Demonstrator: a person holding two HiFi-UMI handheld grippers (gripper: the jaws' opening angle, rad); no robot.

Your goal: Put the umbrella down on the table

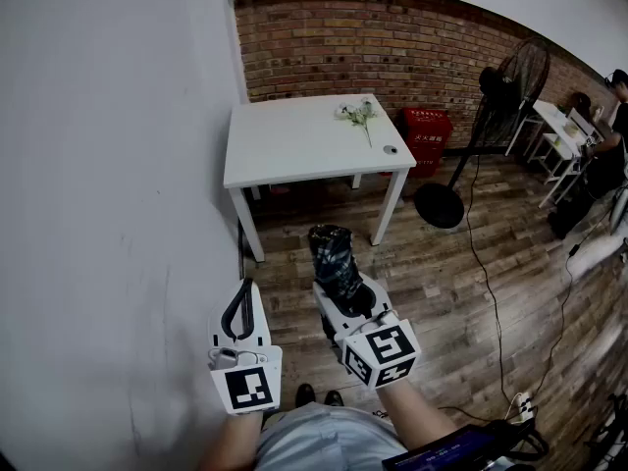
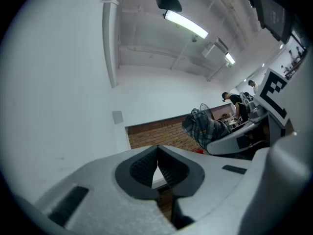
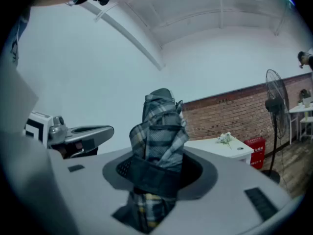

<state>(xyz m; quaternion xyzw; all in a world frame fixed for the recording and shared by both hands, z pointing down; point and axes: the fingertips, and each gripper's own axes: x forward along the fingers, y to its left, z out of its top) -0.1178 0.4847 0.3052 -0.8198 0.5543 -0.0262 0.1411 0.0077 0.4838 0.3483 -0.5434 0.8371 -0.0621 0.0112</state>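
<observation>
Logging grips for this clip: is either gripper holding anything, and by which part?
The right gripper holds the folded umbrella, jaws clamped around its bundled fabric, with one end sticking out ahead. The left gripper is shut and empty.

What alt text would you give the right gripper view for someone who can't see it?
The right gripper has its jaws clamped on a folded plaid umbrella that sticks up between them. Behind it, a white table with a sprig of flowers stands by a brick wall, with a pedestal fan at right.
</observation>
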